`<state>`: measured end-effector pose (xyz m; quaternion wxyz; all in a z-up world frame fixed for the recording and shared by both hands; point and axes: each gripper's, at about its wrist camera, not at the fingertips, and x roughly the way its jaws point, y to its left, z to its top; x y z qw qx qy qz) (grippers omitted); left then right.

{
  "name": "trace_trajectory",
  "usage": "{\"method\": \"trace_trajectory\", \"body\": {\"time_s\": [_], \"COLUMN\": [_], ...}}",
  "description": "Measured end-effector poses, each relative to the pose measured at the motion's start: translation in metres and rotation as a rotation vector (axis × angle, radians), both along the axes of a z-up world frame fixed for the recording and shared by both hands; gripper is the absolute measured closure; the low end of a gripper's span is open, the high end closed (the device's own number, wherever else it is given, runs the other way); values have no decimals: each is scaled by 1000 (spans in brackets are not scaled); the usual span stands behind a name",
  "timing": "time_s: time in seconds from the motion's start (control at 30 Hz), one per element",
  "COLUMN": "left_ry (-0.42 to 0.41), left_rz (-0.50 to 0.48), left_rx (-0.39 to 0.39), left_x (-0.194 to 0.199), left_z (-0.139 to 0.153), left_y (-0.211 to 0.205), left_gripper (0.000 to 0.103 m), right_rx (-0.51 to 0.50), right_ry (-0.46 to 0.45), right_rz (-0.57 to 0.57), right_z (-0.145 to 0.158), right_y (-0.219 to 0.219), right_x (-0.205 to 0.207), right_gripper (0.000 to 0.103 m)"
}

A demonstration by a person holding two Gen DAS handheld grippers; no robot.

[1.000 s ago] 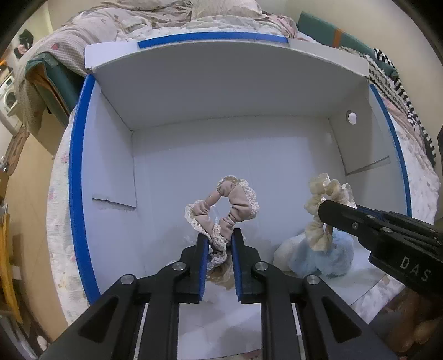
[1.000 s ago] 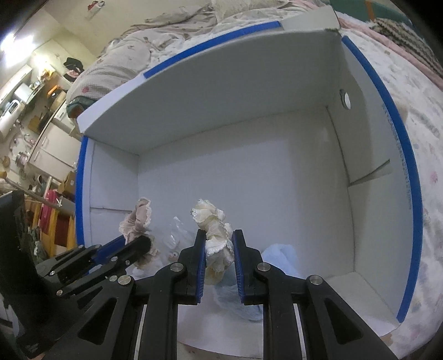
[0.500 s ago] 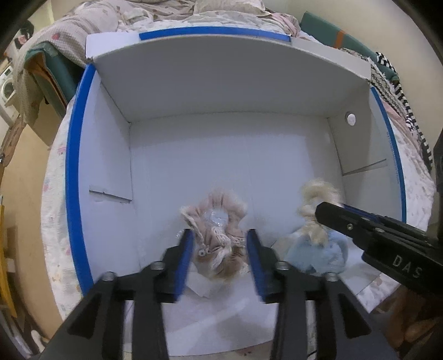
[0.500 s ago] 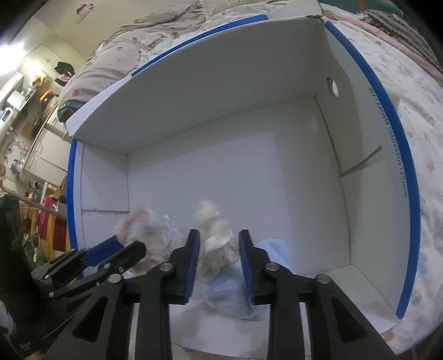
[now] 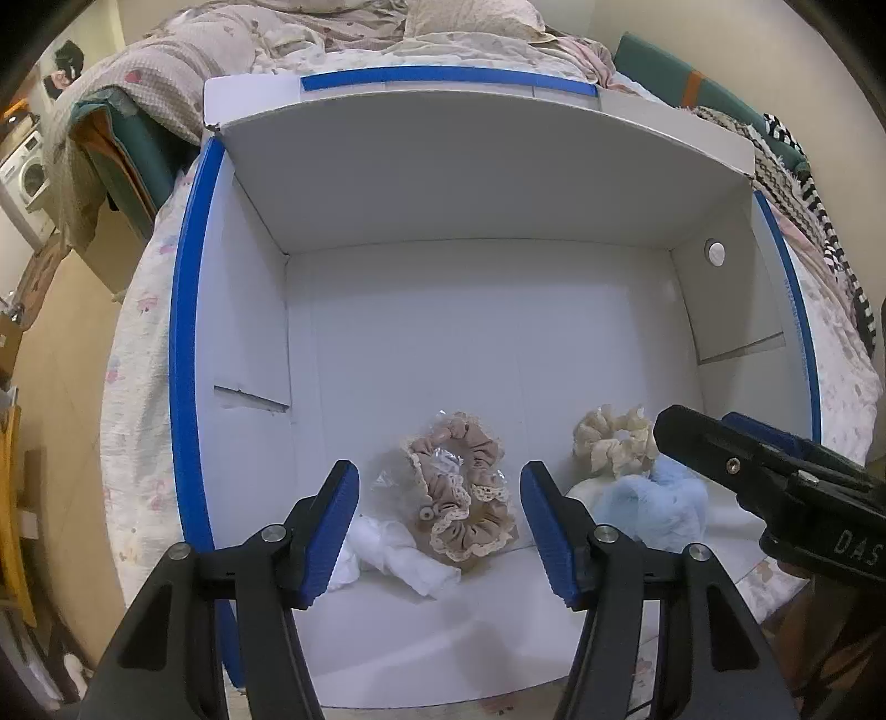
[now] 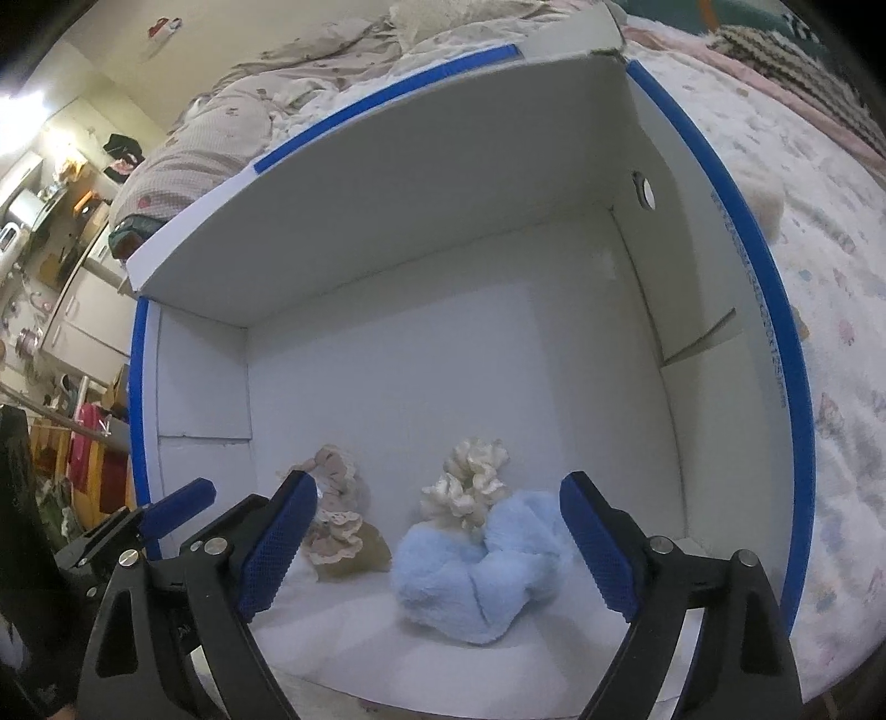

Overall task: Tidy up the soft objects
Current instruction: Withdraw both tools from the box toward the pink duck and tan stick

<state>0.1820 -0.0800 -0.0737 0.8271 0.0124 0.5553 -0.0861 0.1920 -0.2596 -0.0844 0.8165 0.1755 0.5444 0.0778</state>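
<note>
A white box with blue edges (image 5: 188, 343) lies open on the bed. Inside near its front lie a pink lace-trimmed scrunchie (image 5: 462, 493), a cream scrunchie (image 5: 609, 443), a fluffy light-blue piece (image 5: 659, 507) and a white cloth (image 5: 387, 554). My left gripper (image 5: 440, 529) is open and empty, its jaws either side of the pink scrunchie. My right gripper (image 6: 437, 548) is open and empty, just above the blue piece (image 6: 476, 570) and the cream scrunchie (image 6: 470, 487); the pink scrunchie (image 6: 338, 509) lies to their left.
The box sits on a floral bedspread (image 6: 830, 277) with rumpled bedding (image 5: 277, 44) behind it. The box's far floor (image 5: 487, 332) is bare. The right gripper's arm (image 5: 775, 487) crosses the left wrist view at right. Furniture and a washing machine (image 5: 27, 171) stand at far left.
Both grippers opened and let go of their scrunchies, which now lie on the box floor. Both grippers have drawn back a little.
</note>
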Motion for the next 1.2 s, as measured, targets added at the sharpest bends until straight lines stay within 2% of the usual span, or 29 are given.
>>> {"method": "trace_trajectory", "body": {"time_s": [0.27, 0.5, 0.67, 0.93, 1.2], "left_ry": [-15, -31, -85, -144, -146], "left_rz": [-3, 11, -3, 55, 94], "left_rx": [24, 1, -3, 18, 10], "left_x": [-4, -13, -26, -47, -72], "left_z": [2, 10, 24, 37, 36], "left_y": [-1, 7, 11, 37, 58], "left_gripper": [46, 46, 46, 46, 45], "right_rx": [16, 3, 4, 15, 18], "right_ry": [3, 7, -26, -60, -67], "right_rz": [-9, -28, -47, -45, -54], "right_z": [1, -2, 7, 21, 22], "right_y": [-7, -12, -18, -21, -22], "right_x": [-2, -9, -22, -48, -68], "right_gripper": [8, 8, 8, 8, 8]}}
